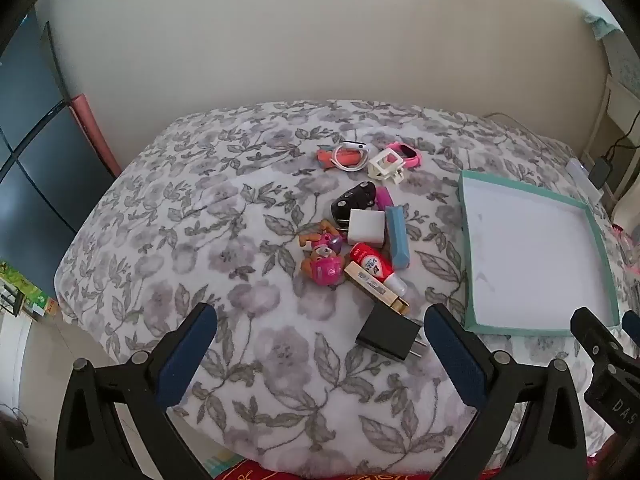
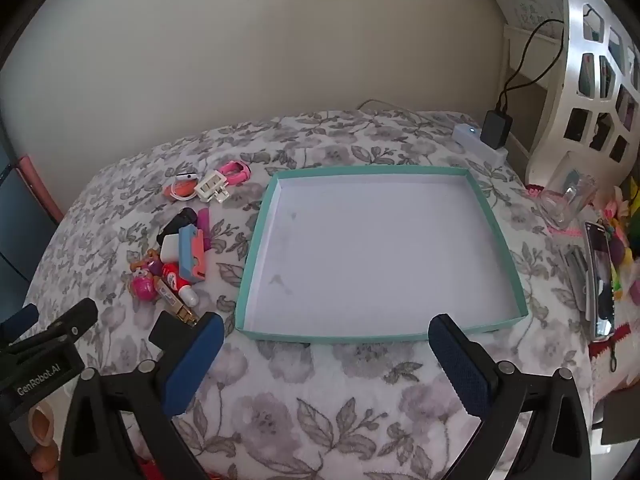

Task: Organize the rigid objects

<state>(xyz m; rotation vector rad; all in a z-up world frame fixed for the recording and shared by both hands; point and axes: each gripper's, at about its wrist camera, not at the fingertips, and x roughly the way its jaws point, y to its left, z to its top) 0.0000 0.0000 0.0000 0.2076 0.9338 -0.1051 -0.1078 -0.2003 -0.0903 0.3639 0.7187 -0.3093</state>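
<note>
An empty teal-rimmed tray [image 2: 256, 236] is seen toward the bed's right edge, the small stiff, light clutter is heaped beside it mid-bed, the black charger [image 1: 386, 336] best taken across its flat sides, while the left gripper [image 1: 320, 332] and right gripper [image 2: 326, 340] are held fully spread, nothing gripped.

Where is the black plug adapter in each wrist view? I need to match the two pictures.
Left wrist: black plug adapter lies low centre, just ahead of the open left tool.
Right wrist: its corner peeks out lower left, behind the right tool's left finger.
Shared landmark: the teal-rimmed tray, to the adapter's right in both.
</note>
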